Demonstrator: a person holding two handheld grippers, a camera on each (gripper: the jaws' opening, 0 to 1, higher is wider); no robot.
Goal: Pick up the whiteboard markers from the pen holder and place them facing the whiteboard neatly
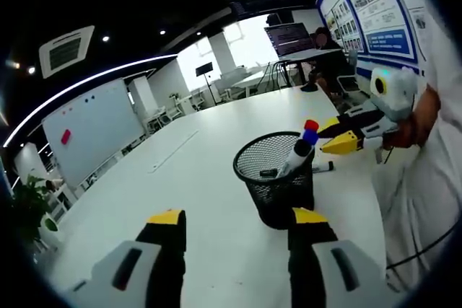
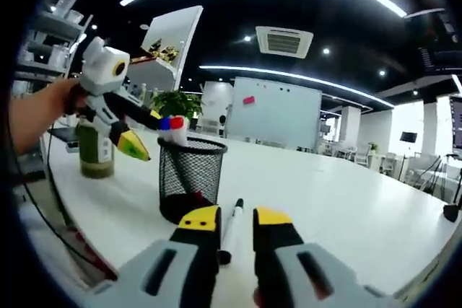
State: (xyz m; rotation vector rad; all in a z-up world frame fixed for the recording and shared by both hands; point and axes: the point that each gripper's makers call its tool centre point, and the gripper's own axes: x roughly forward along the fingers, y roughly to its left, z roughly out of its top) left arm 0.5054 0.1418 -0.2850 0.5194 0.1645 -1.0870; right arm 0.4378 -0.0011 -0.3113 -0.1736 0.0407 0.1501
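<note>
With both the left gripper point(image 1: 238, 225) and the right gripper point(image 2: 234, 221) held jaws apart and empty, the light black wire-mesh pen holder point(image 1: 278, 178) could be tipped over on the white table point(image 1: 195, 200) if a red- or blue-capped marker point(image 1: 302, 148) is pulled sideways against its rim.

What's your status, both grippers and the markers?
Left gripper open, facing pen holder. Right gripper open, empty. Red- and blue-capped markers standing in holder, loose marker on table beside it. Bottle well aside.

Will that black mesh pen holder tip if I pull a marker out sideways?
Possibly. The black wire-mesh pen holder looks light, and its remaining markers lean toward one side. It appears wider at the rim than the base, so lift markers straight up.
</note>
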